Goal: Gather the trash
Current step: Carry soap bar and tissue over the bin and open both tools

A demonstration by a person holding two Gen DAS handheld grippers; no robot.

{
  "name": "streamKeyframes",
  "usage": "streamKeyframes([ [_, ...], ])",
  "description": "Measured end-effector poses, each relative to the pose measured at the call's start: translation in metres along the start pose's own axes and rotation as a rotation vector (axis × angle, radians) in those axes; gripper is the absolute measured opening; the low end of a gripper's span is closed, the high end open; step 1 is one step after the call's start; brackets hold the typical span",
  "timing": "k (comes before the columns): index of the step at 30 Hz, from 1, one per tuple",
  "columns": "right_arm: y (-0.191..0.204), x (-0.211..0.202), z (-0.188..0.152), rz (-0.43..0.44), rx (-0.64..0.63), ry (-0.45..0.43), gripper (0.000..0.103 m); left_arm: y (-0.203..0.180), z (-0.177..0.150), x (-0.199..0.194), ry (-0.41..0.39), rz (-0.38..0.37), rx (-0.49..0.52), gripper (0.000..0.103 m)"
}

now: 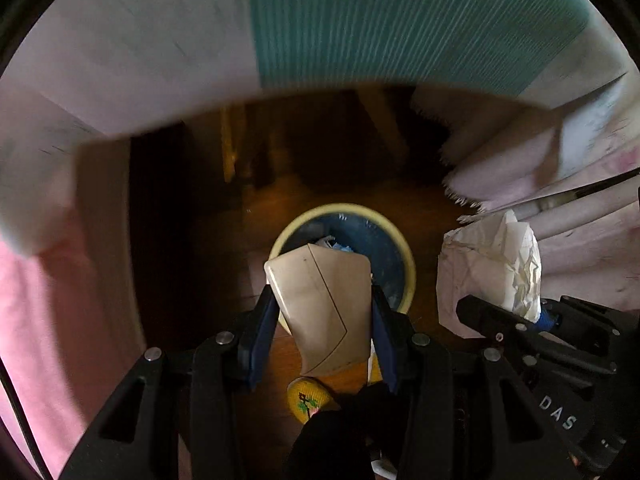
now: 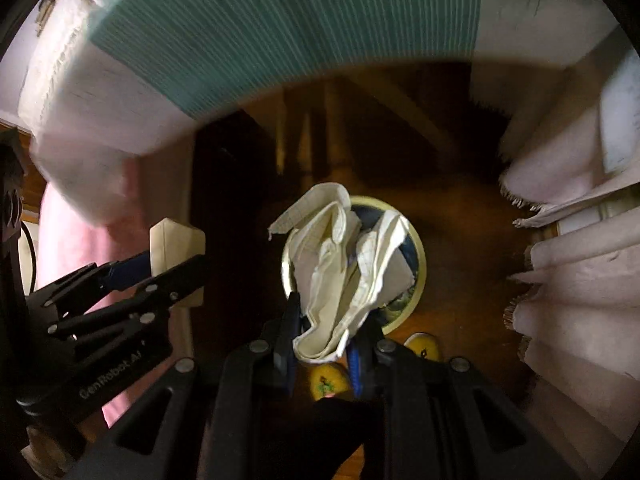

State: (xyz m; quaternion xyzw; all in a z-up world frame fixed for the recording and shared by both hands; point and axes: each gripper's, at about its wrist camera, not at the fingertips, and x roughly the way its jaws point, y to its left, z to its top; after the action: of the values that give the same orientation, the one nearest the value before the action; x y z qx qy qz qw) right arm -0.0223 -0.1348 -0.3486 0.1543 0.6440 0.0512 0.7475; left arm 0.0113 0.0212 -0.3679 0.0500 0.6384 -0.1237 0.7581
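My left gripper (image 1: 322,300) is shut on a folded beige paper wrapper (image 1: 320,304) and holds it above a round bin (image 1: 404,252) with a yellow rim and blue inside, which stands on the wooden floor. The bin holds some trash. My right gripper (image 2: 326,320) is shut on a crumpled white paper (image 2: 344,264) and holds it over the same bin (image 2: 416,248). In the left wrist view the right gripper (image 1: 536,320) shows at right with its crumpled paper (image 1: 492,264). In the right wrist view the left gripper (image 2: 160,276) shows at left with the beige wrapper (image 2: 176,240).
A bed edge with pale pink sheet (image 1: 120,60) and a teal striped cloth (image 1: 400,20) fills the top. Fringed pinkish fabric (image 1: 560,184) hangs at right. Yellow embroidered slippers (image 1: 308,400) show below on the dark wooden floor (image 1: 280,200).
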Motion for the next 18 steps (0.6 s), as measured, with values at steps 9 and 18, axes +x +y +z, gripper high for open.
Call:
streamKeyframes([
  [9, -0.040, 0.109, -0.001, 0.018, -0.023, 0.073, 0.025, 0.009, -0.007, 0.098, 0.054, 0.003, -0.033, 0.047],
  [18, -0.051, 0.142, 0.001, -0.002, -0.014, 0.083, 0.066, 0.029, -0.007, 0.119, 0.055, 0.057, -0.082, 0.094],
])
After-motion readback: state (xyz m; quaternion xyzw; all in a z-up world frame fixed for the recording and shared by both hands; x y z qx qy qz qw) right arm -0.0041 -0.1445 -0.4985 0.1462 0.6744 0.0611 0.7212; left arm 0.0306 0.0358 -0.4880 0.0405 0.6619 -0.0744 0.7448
